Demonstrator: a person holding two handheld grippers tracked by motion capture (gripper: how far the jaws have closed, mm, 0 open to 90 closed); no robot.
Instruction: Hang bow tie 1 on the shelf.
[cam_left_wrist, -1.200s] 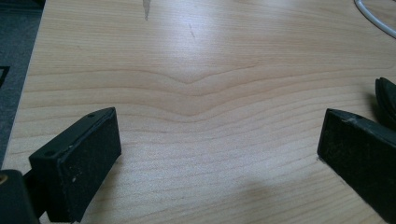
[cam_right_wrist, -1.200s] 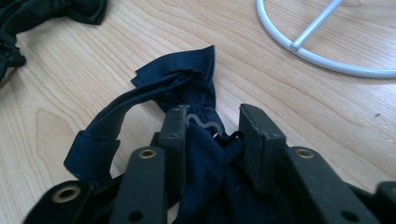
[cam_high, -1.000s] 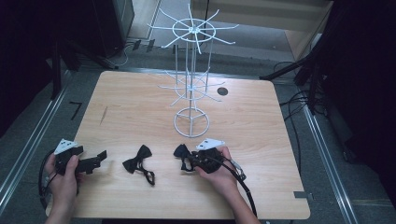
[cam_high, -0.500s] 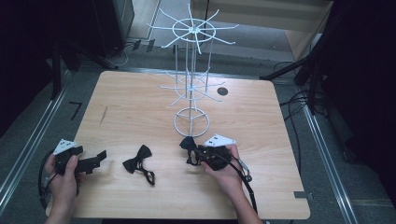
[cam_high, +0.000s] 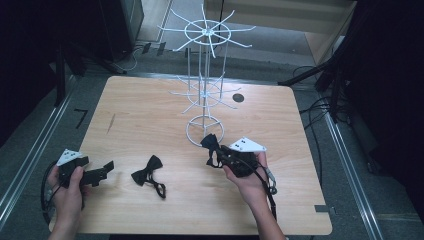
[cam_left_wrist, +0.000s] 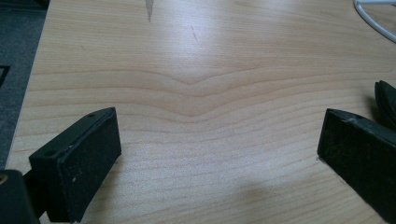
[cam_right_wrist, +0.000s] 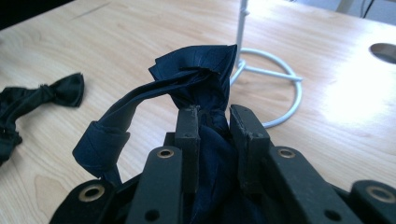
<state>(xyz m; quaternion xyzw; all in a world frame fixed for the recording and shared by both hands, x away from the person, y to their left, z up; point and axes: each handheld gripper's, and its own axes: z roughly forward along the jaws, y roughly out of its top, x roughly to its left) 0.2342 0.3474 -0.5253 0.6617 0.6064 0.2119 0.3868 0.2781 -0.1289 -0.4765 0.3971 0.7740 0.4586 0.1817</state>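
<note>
My right gripper (cam_high: 216, 150) (cam_right_wrist: 214, 116) is shut on a dark navy bow tie (cam_right_wrist: 196, 74) (cam_high: 210, 142), held off the table just in front of the white wire rack's round base (cam_high: 205, 131) (cam_right_wrist: 275, 79). The tie's strap loops down at the left of the jaws. A second, black bow tie (cam_high: 148, 172) (cam_right_wrist: 28, 100) lies flat on the wooden table (cam_high: 145, 115) between my two hands. My left gripper (cam_high: 102, 172) (cam_left_wrist: 219, 154) rests low at the table's front left, jaws wide open with bare wood between them.
The white wire display rack (cam_high: 205, 65) stands at the table's middle back, its hooked arms spreading in two tiers. A round cable hole (cam_high: 238, 98) sits behind it to the right. Cables trail from both grippers over the front edge.
My right gripper has risen with the navy bow tie and moved right and toward the rack's base. The left gripper and the black bow tie have stayed put.
</note>
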